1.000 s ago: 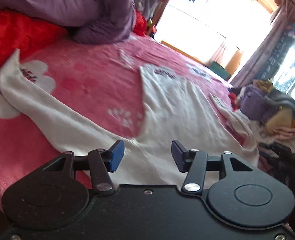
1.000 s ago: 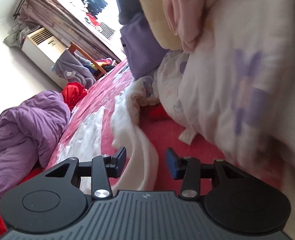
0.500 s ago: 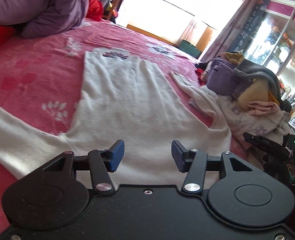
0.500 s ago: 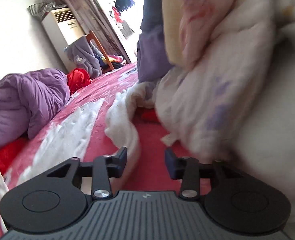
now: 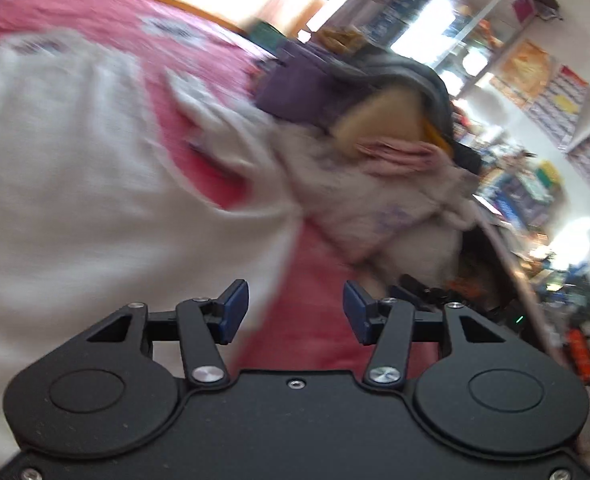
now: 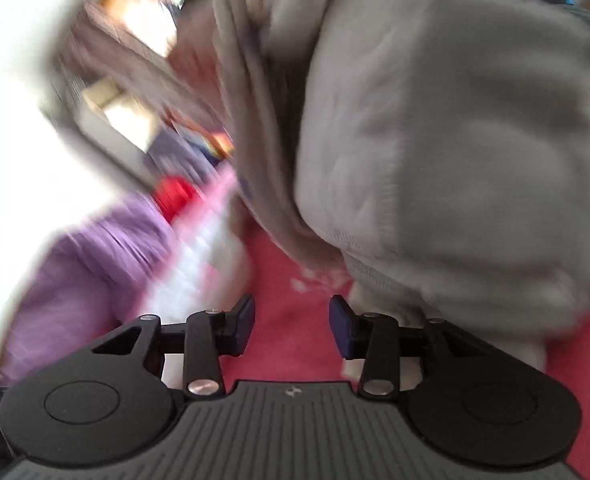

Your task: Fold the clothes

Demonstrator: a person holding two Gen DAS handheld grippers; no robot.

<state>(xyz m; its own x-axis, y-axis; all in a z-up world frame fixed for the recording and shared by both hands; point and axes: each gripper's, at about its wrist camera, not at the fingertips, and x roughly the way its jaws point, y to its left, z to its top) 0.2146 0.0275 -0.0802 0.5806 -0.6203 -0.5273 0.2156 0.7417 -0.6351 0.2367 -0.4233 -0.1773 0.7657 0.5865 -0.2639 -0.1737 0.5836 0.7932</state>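
A white garment [image 5: 75,180] lies spread flat on the pink bedspread [image 5: 315,320], blurred by motion in the left wrist view. My left gripper [image 5: 295,306] hovers open over the garment's right edge and the bare bedspread, with nothing between its fingers. Beyond it rises a heap of clothes [image 5: 375,192]. In the right wrist view a pale grey-white garment [image 6: 435,140] from that heap bulges close above my right gripper [image 6: 291,318]. Its jaws are opening, with only the pink bedspread [image 6: 287,272] showing between them. The white garment [image 6: 199,256] lies further off to the left.
A purple quilt [image 6: 95,264] and something red [image 6: 173,196] sit at the bed's far side. Glass shelving [image 5: 475,20] and cluttered goods line the room to the right of the heap. Dark equipment [image 5: 427,292] stands at the bed's edge.
Both views have swung fast and blurred. The left gripper has swept right along the white garment toward the heap. The right gripper has come closer under the pale garment, its jaws slightly wider.
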